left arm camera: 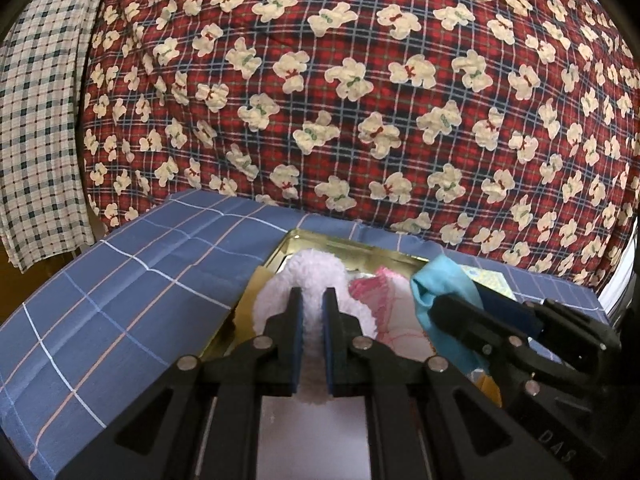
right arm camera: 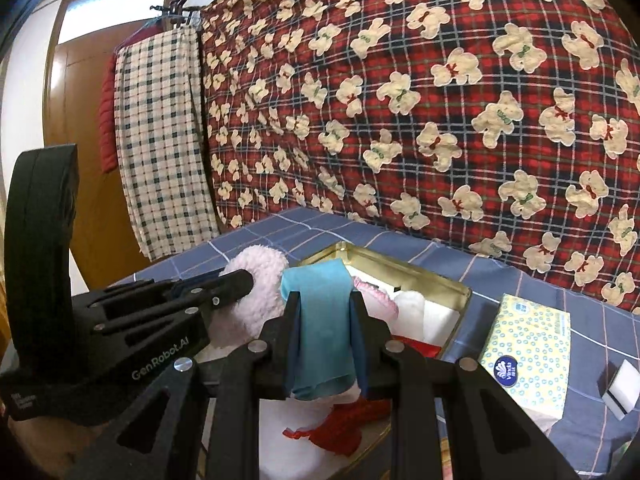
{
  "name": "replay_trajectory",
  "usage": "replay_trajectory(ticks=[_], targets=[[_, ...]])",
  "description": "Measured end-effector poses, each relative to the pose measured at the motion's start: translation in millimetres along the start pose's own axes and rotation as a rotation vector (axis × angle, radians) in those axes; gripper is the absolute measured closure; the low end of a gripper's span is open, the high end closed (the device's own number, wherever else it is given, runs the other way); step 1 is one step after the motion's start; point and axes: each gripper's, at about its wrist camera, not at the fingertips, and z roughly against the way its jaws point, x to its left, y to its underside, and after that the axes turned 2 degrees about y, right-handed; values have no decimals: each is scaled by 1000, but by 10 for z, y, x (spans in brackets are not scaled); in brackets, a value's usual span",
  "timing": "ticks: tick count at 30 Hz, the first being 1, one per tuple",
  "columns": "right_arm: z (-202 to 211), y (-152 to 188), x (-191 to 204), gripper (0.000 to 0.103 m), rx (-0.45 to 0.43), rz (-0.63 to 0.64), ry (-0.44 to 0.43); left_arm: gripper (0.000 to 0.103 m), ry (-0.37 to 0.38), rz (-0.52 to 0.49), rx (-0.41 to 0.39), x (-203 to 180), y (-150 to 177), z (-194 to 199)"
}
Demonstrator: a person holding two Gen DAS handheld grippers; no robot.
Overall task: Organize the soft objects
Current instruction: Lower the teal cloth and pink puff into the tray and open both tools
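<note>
A gold tin box (left arm camera: pixel 320 240) (right arm camera: pixel 400 262) sits open on the blue checked cloth. My left gripper (left arm camera: pixel 313 300) is shut on a fluffy pale-pink soft item (left arm camera: pixel 316 272) (right arm camera: pixel 256 276), held over the tin's left side. My right gripper (right arm camera: pixel 325 304) is shut on a teal cloth (right arm camera: pixel 324 320) (left arm camera: pixel 440 284), held over the tin's right side; it enters the left wrist view from the right (left arm camera: pixel 452 304). Inside the tin lie a pink-trimmed white fabric (left arm camera: pixel 384 300) (right arm camera: pixel 376 292) and a red fabric (right arm camera: pixel 344 424).
A tissue box (right arm camera: pixel 528 344) and a small white block (right arm camera: pixel 620 392) lie on the blue cloth (left arm camera: pixel 120 280) right of the tin. A red plaid bear-print quilt (left arm camera: pixel 360 80) rises behind. A checked cloth (right arm camera: pixel 160 140) hangs at left by a wooden door.
</note>
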Motion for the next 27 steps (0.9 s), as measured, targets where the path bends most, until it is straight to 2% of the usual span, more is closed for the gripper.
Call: replay_trajectory(ticks=[8,22,27], targets=[[-119,69,88,78,52,38,-6,97,-4,-3,22,34,45,-55],[-135,80,117,78,63,50,-14,96,-9,-10,31,42,60,-70],[-147,105,147,78,71,60,-31,89,-14,2,35,83,84,-52]])
